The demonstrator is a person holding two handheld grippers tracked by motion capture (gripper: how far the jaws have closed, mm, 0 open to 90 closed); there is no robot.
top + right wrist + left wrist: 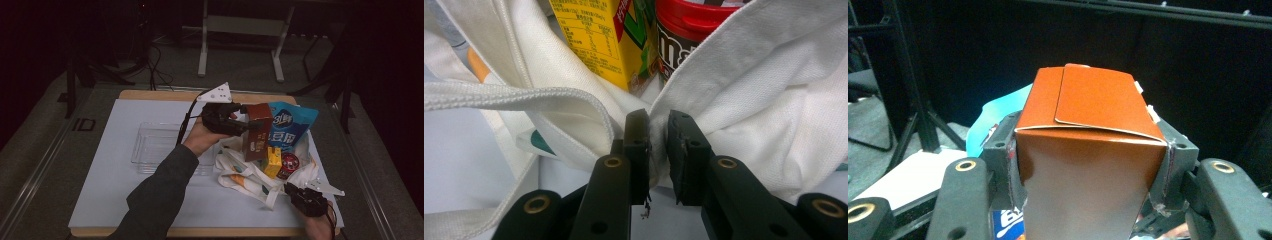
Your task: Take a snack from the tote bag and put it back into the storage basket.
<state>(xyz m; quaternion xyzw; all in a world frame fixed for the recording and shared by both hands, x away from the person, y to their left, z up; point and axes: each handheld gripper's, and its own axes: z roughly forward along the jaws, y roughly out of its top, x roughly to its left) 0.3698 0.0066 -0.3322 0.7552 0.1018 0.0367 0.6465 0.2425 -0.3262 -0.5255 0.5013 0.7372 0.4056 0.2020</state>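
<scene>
Two grippers at work, one per hand. Left gripper clamped on a tall brown carton: in the left gripper view the pads press both side walls of the carton just below its folded top flap. Carton held upright in the air, above the mouth of the white cloth bag, toward the worktop's far right part.

Right gripper low, near the front right corner of the worktop. Its jaws pinch a fold of the bag's rim; in the right gripper view the cloth is bunched tight between the pads.

Inside the open bag: yellow drink box and red-lidded jar, touching side by side. Blue snack packet stands behind them, just beside the carton.

Clear plastic tray sits left of the bag, mid-worktop, partly under the left forearm.
</scene>
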